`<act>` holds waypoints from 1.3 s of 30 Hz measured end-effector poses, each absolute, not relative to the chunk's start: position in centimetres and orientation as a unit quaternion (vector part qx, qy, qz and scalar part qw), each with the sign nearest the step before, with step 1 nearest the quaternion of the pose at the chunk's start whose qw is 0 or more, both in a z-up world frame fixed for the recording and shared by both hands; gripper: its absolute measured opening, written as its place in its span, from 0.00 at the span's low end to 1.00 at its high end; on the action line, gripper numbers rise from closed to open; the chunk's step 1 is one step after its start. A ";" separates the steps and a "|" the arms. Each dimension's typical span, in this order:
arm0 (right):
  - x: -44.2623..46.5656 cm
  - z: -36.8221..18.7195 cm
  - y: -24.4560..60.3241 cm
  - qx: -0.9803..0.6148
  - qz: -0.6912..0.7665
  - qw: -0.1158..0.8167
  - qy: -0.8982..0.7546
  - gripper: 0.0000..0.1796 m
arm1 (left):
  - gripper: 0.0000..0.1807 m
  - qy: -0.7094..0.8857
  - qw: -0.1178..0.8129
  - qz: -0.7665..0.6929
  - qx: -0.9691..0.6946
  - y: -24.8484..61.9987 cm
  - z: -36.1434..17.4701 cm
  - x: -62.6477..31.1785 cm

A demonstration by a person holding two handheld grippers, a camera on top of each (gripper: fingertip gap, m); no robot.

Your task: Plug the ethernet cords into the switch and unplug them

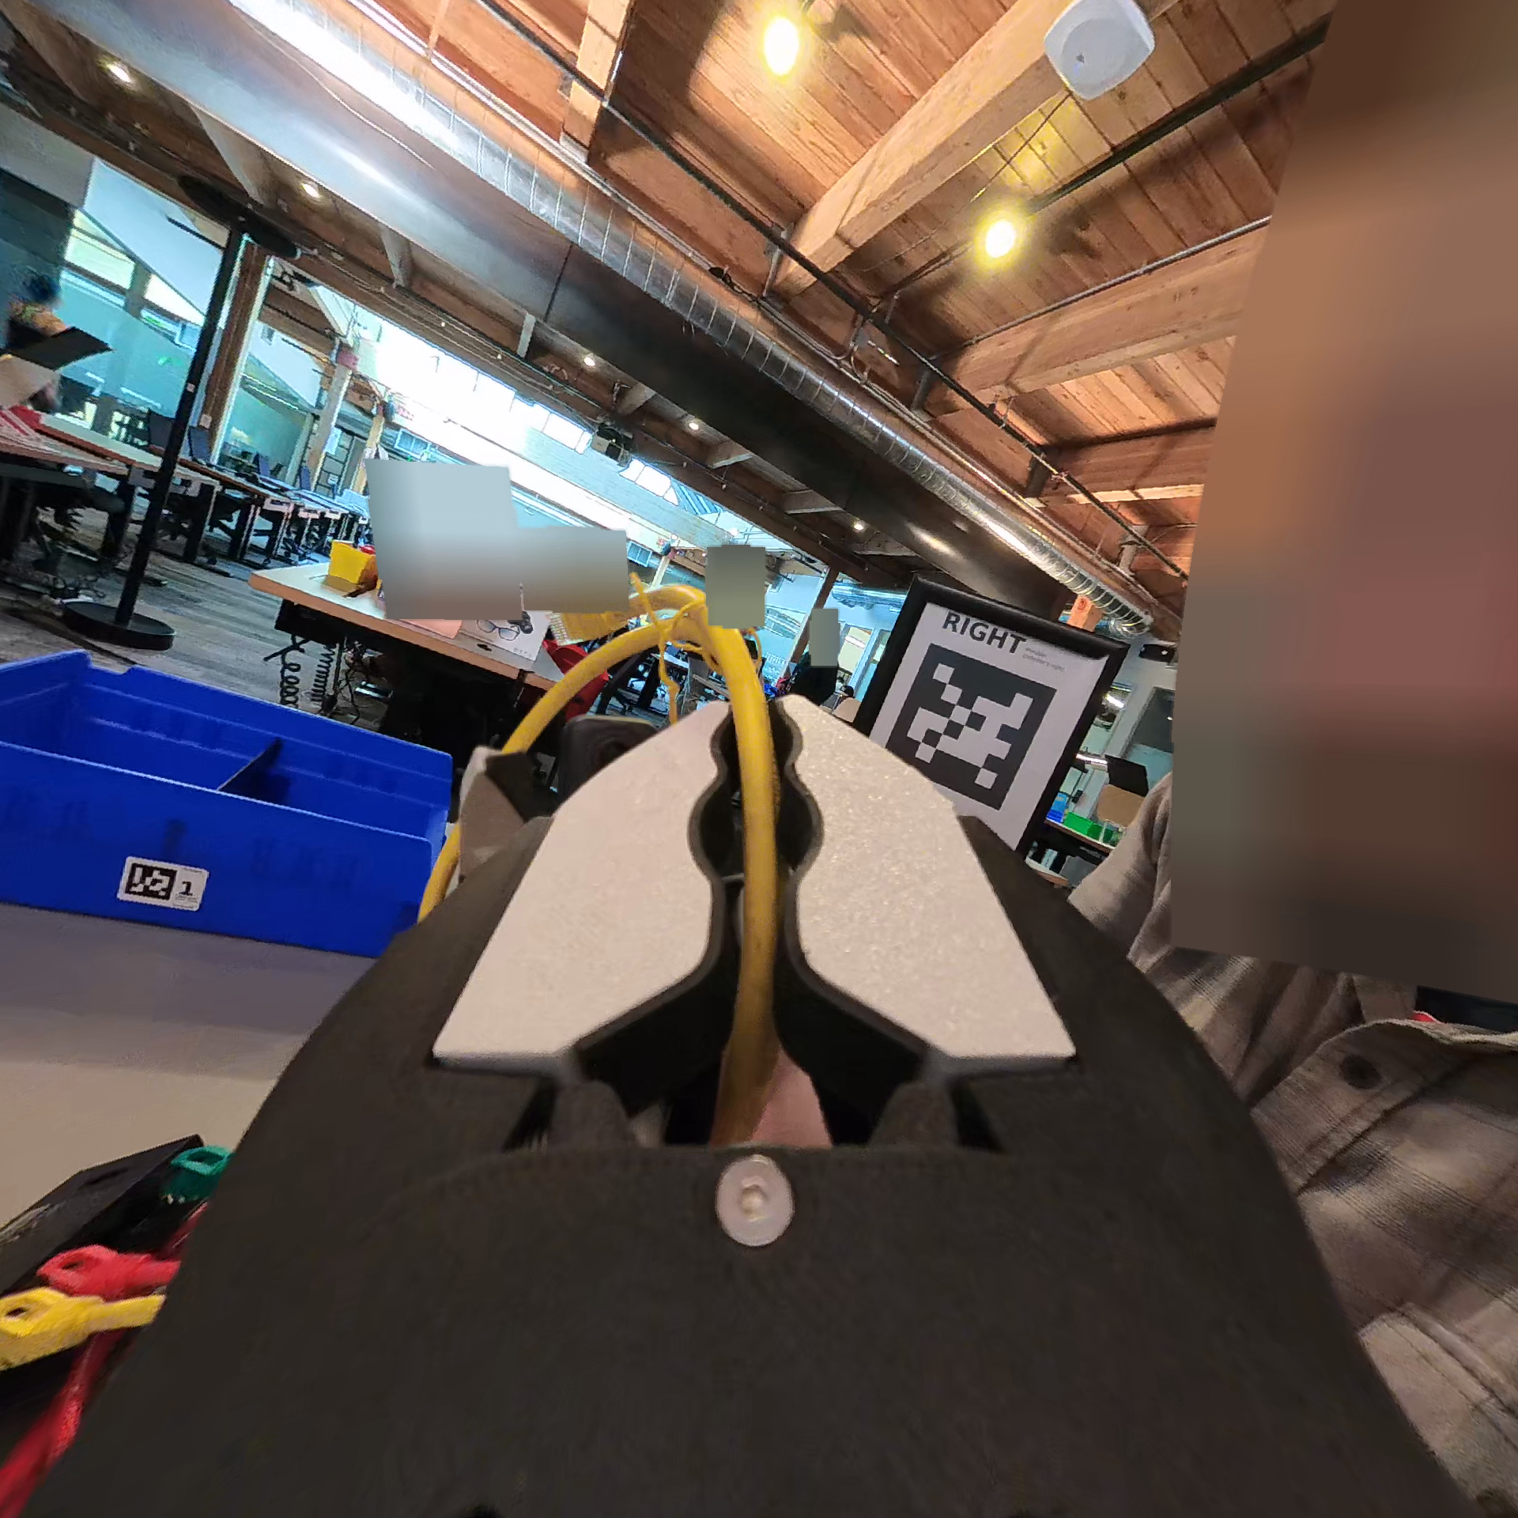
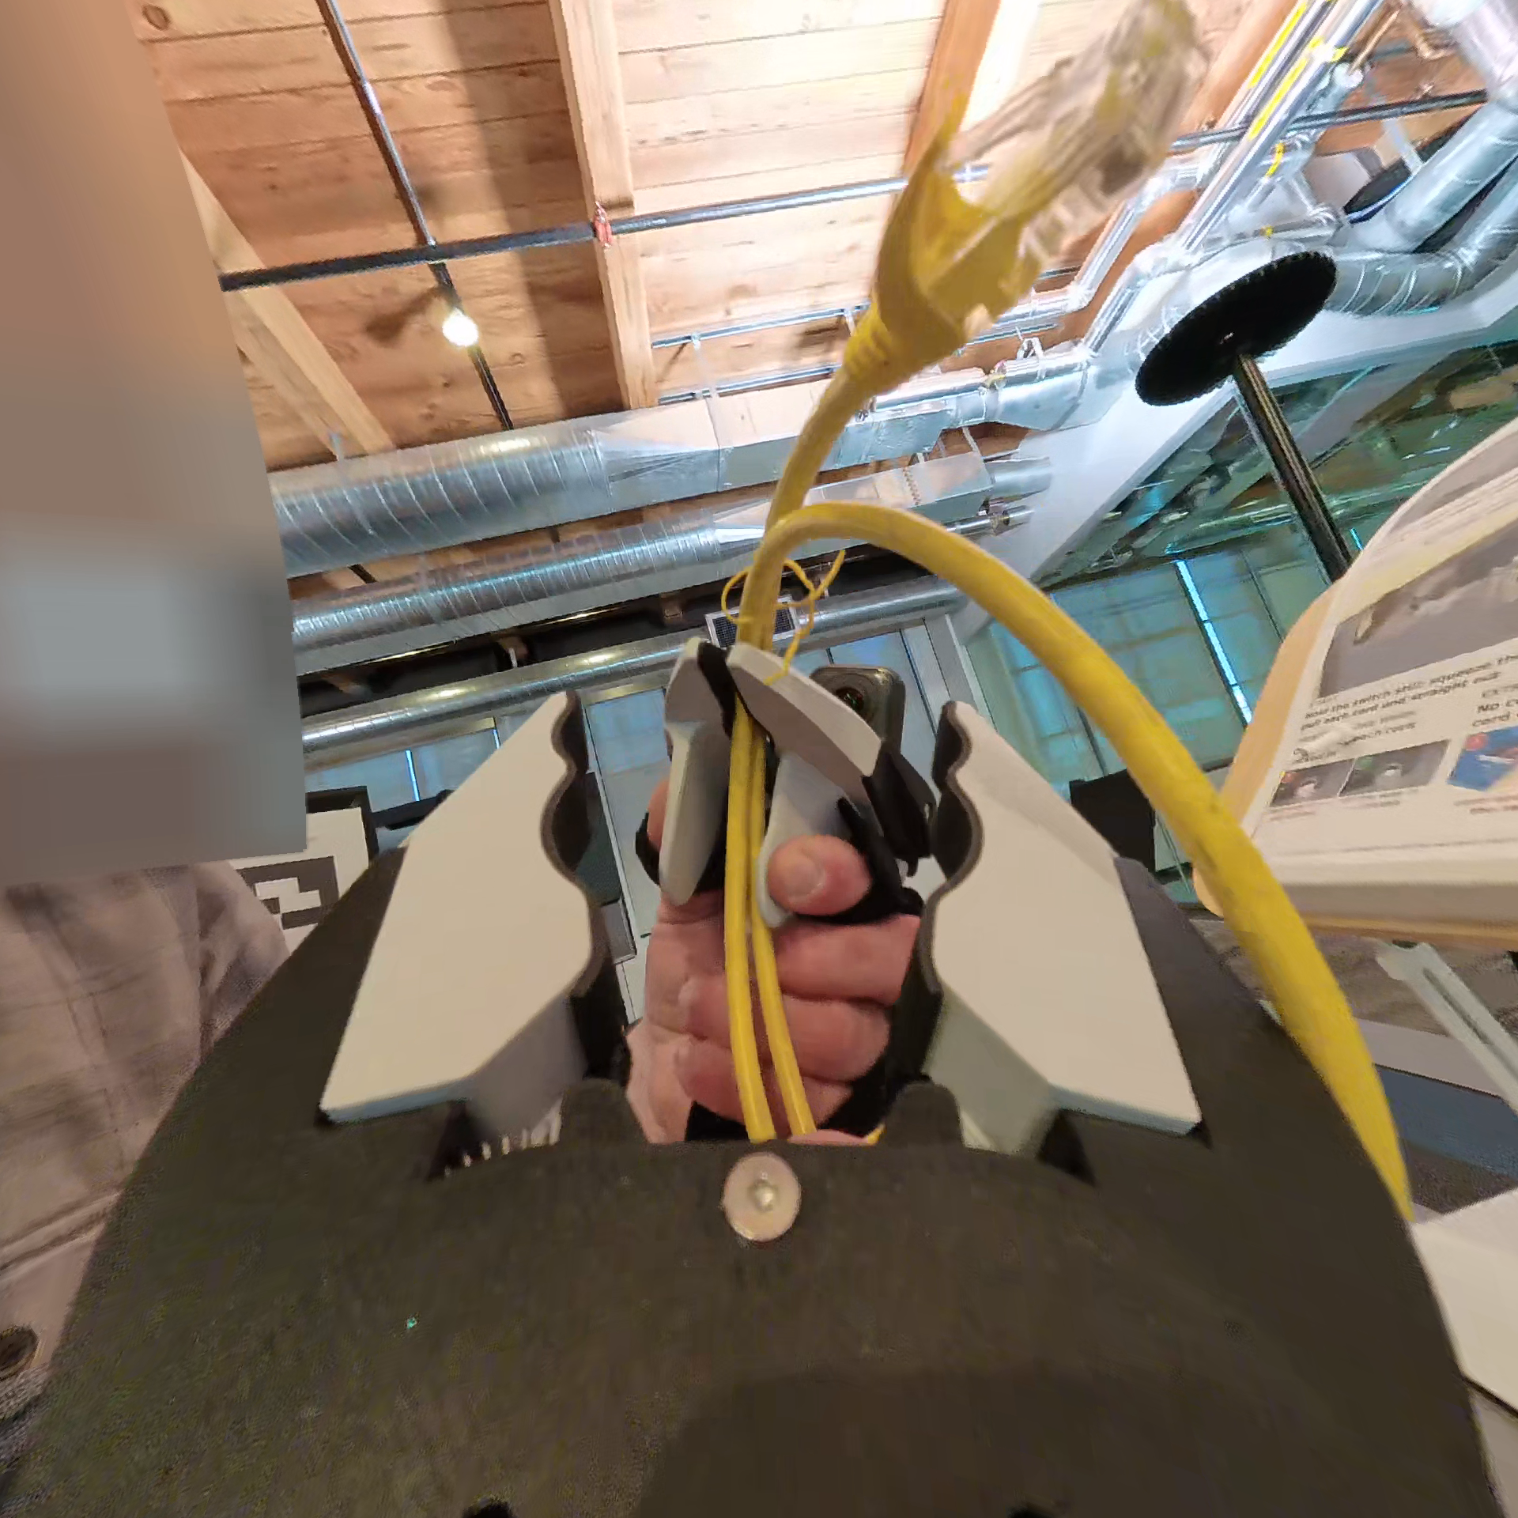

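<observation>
My left gripper (image 1: 752,710) is raised and shut on a yellow ethernet cord (image 1: 760,862) that runs up between its fingers. In the right wrist view the same left gripper (image 2: 731,665), held by a hand (image 2: 788,986), grips the doubled yellow cord (image 2: 743,945). The cord's clear plug (image 2: 1060,140) is free in the air above. My right gripper (image 2: 756,710) is open and empty, with its fingers on either side of the left gripper. The black switch (image 1: 82,1207) lies at the lower left, with green (image 1: 197,1166), red (image 1: 98,1269) and yellow (image 1: 49,1322) plugs at it.
A blue divided bin (image 1: 205,788) stands on the white table (image 1: 123,1027) to the left. A board with a black-and-white marker (image 1: 977,723) stands behind the left gripper. A printed instruction sheet (image 2: 1396,698) hangs at the right. A person's plaid sleeve (image 1: 1355,1191) is close by. Less than 4 cm separates the two grippers' tips.
</observation>
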State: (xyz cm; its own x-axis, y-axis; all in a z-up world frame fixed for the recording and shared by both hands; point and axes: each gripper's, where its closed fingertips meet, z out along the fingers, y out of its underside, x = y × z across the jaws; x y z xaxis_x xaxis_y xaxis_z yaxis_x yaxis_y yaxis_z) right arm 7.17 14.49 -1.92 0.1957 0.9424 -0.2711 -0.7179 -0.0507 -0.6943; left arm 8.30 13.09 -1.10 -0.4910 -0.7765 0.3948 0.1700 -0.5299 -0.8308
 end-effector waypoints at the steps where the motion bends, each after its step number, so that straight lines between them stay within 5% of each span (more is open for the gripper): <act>1: 7.0 -1.8 14.6 -0.382 0.616 0.672 -0.151 0.44 | 0.03 0.376 0.304 -0.777 -0.403 13.2 -1.2 8.4; 22: 9.6 -1.6 13.0 -0.219 0.683 0.668 -0.201 0.18 | 0.03 0.395 0.266 -0.777 -0.412 11.8 -2.9 10.1; 26: 10.5 -2.0 13.0 -0.190 0.701 0.661 -0.187 0.06 | 0.03 0.387 0.264 -0.784 -0.407 12.0 -2.9 10.1; 39: 10.4 -2.6 13.4 -0.221 0.681 0.674 -0.180 0.09 | 0.03 0.378 0.270 -0.786 -0.408 12.4 -3.1 10.2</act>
